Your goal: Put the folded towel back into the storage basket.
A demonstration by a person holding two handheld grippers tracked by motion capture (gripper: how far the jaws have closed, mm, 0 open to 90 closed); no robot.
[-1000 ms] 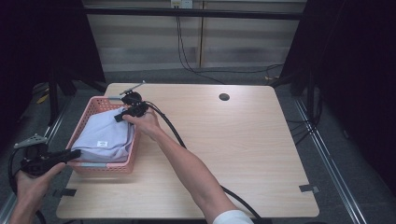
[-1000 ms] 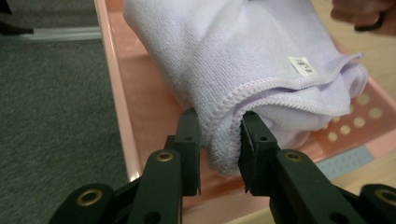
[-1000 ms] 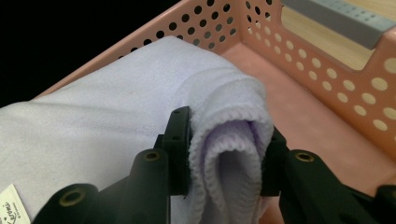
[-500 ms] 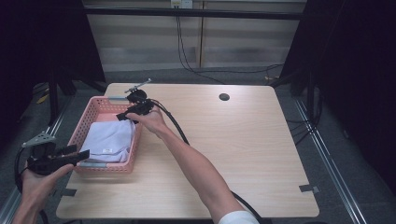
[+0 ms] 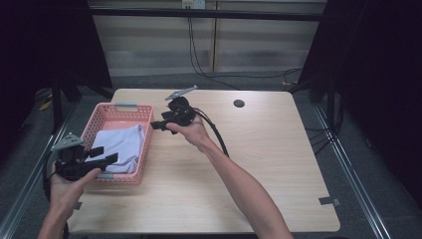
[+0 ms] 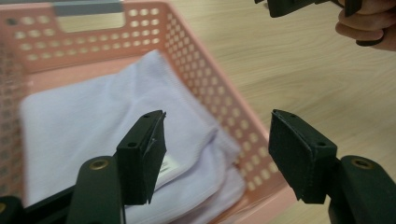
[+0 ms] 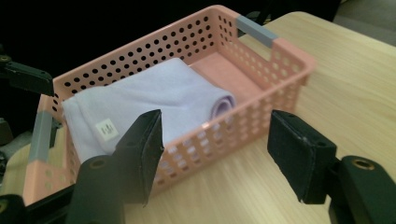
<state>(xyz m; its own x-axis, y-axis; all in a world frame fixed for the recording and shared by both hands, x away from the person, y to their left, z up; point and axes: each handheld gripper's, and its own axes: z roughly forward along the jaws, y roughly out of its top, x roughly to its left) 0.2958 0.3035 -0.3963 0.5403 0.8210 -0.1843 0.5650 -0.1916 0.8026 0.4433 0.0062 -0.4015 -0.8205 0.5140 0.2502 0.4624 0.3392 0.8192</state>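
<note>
Towel lies folded in basket. L gripper at basket's near corner, R gripper beside its far right rim; both just opened wide, nothing between.

Light wooden table with pink basket at left edge

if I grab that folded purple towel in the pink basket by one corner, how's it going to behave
The towel looks like soft cloth, so it would probably flop and unfold. It seems light. The perforated basket also looks light and might shift if the cloth drags.
</note>
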